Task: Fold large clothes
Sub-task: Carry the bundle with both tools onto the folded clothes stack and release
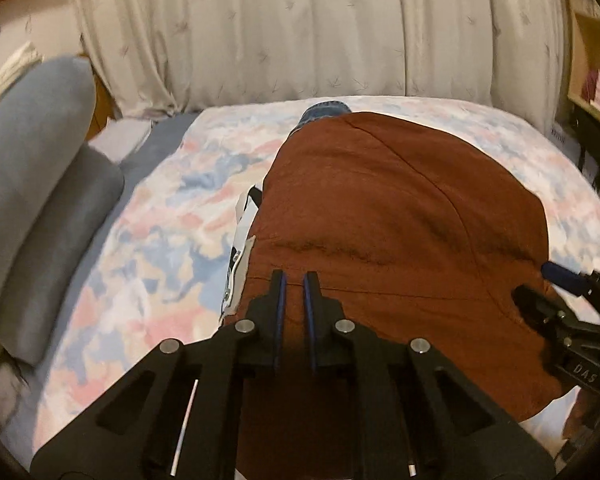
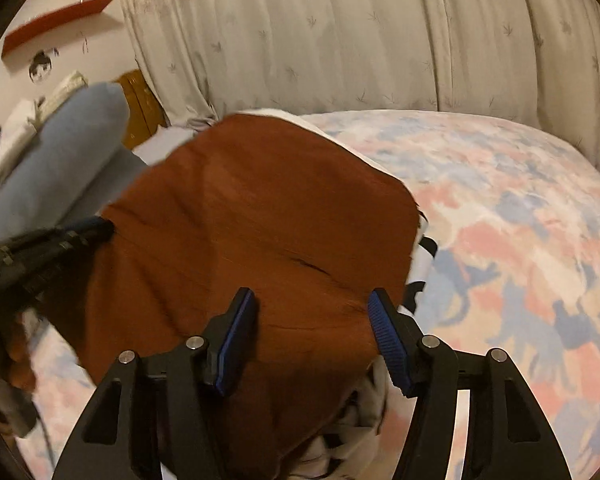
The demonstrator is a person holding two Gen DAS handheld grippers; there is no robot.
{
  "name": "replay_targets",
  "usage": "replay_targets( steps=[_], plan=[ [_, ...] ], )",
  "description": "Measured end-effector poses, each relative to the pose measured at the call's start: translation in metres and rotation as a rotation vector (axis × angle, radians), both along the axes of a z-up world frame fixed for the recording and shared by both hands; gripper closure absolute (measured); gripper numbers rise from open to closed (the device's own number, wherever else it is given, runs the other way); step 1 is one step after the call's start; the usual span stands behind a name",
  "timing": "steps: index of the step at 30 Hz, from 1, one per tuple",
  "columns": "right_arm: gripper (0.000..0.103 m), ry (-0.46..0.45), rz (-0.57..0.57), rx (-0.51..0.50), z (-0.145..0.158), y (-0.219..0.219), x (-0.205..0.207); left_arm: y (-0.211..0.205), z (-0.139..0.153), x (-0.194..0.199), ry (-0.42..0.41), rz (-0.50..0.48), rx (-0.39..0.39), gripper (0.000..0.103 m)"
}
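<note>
A large rust-brown garment (image 1: 400, 216) lies spread on the bed, with white and black patterned cloth (image 1: 238, 240) showing at its left edge. My left gripper (image 1: 295, 280) hovers over its near edge, fingers nearly together with a narrow gap; I cannot tell if cloth is pinched. My right gripper (image 2: 312, 300) is open over the garment's (image 2: 260, 208) near edge, fingers wide apart, nothing between them. It also shows in the left wrist view (image 1: 540, 284) at the garment's right edge. The left gripper shows blurred in the right wrist view (image 2: 80, 232).
The bed has a pink, blue and white patterned sheet (image 1: 148, 248). Grey-blue pillows (image 1: 40, 160) lie at the left. A blue denim item (image 1: 324, 110) peeks from behind the garment. Pale curtains (image 1: 300, 28) hang behind the bed. A shelf (image 1: 596, 60) stands at the right.
</note>
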State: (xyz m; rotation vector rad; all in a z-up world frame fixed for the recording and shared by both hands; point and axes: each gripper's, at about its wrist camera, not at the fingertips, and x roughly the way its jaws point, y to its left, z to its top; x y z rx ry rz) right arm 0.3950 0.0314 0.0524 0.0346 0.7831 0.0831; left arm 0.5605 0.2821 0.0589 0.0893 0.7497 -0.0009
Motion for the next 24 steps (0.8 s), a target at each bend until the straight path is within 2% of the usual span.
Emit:
replay_targets(
  steps=[1,3,5,8,9,10,13,19,21,24],
  plan=[
    [0.043,0.003,-0.002,0.007,-0.009,0.002,0.002,0.001,-0.001,0.001,-0.001,0.003,-0.004,0.095],
    [0.043,0.007,-0.002,0.023,-0.01,-0.001,0.0,-0.001,-0.001,-0.003,-0.003,0.015,-0.007,0.094],
    [0.043,0.014,0.0,0.037,-0.002,-0.014,-0.002,0.0,0.003,-0.007,-0.006,0.022,-0.015,0.095],
    [0.043,0.028,-0.001,0.057,0.017,-0.024,-0.01,-0.001,0.012,-0.018,0.005,0.026,-0.049,0.088],
    [0.043,0.033,0.002,0.07,0.021,-0.026,-0.017,-0.004,0.017,-0.025,0.012,0.02,-0.058,0.08],
    [0.043,0.035,0.006,0.076,0.041,-0.03,-0.024,-0.006,0.022,-0.032,0.015,0.02,-0.061,0.069],
    [0.043,0.027,0.02,0.06,0.07,-0.033,-0.051,-0.015,0.045,-0.066,-0.012,0.018,-0.082,0.046],
    [0.042,0.055,0.021,0.074,0.116,-0.046,-0.127,-0.046,0.082,-0.146,-0.029,-0.008,-0.094,0.027],
    [0.039,0.067,0.015,0.054,0.126,-0.05,-0.158,-0.058,0.086,-0.176,-0.03,-0.001,-0.089,0.023],
    [0.038,0.086,0.013,0.034,0.126,-0.061,-0.203,-0.071,0.082,-0.215,-0.021,0.008,-0.122,0.021]
  ],
)
